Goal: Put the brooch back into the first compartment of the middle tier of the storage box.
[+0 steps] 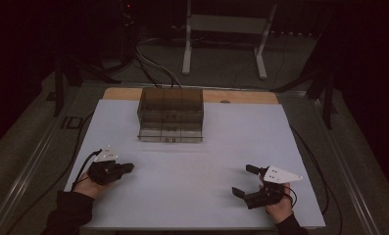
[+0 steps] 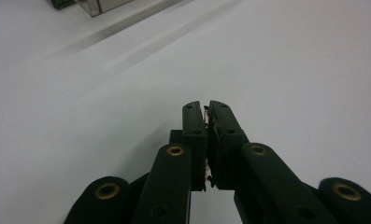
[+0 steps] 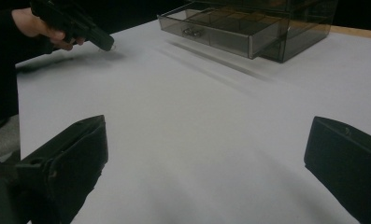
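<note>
Nearest to the person, at the front edge of the white table [image 1: 197, 196], the two hands rest on the surface, well apart from each other. The right gripper [image 1: 245, 180] lies at the right side, and its jaws stand wide apart with nothing between them. In the right gripper view the two black jaws rise at the far left and far right of the picture, and bare table is between them.

The left gripper [image 1: 130, 167] is at the left side of the table, held by the left hand [image 1: 86, 185], which comes out of a dark sleeve [image 1: 69, 213]. Its jaws are clenched together. In the left gripper view the two pads [image 2: 195, 122] meet almost fully, and only a thin pale edge is visible in the seam; I cannot tell what it is. The jaws point over the bare table.

Farther away, near the back of the table and about in the middle, stands the smoked transparent drawer box [image 1: 170, 113]. Its lowest drawer [image 3: 220, 30] is pulled out toward the person and is divided into compartments. Neither gripper touches the box; both are well apart from it.
</note>
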### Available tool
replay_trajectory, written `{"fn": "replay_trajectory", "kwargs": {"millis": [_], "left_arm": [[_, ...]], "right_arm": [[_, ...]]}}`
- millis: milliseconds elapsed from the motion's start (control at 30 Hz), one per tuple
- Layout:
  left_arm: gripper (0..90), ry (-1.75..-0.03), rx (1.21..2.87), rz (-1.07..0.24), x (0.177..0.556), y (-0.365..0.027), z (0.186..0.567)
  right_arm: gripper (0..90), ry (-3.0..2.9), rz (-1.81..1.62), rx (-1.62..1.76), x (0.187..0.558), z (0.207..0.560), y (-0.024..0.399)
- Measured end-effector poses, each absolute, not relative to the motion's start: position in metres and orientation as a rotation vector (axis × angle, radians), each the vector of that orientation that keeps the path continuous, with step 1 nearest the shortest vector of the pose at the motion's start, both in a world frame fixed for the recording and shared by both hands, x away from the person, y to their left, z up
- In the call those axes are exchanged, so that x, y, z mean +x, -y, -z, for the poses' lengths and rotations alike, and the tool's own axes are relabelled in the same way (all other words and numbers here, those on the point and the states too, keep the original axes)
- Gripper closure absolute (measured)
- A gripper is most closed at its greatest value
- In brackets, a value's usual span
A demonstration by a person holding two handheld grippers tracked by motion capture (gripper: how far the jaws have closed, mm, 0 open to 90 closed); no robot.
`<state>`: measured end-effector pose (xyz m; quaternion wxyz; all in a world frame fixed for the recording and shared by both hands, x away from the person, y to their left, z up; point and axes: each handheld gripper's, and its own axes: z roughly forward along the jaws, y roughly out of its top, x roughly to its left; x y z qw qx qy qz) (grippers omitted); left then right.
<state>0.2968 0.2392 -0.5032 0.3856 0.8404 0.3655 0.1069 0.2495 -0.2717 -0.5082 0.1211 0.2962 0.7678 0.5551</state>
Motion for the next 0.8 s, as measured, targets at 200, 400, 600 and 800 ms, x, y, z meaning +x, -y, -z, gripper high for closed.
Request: {"fn": "replay_trajectory", "kwargs": {"millis": [200, 400, 600, 800], "left_arm": [[87.3, -0.919, 2.141, -0.256, 0.295, -0.235, 0.498], [87.4, -0.906, 2.143, -0.219, 0.296, -0.231, 0.495], [87.3, -0.896, 2.142, -0.198, 0.298, -0.229, 0.491], [87.3, -0.888, 2.141, -0.193, 0.296, -0.227, 0.486]], "right_arm": [[0.0, -2.241, -1.62, 0.867, 0.249, 0.508, 0.272], [0.0, -2.239, -1.62, 0.871, 0.25, 0.509, 0.272], [0.0, -2.231, -1.623, 0.877, 0.25, 0.508, 0.272], [0.0, -2.231, -1.626, 0.878, 0.25, 0.508, 0.273]]}}
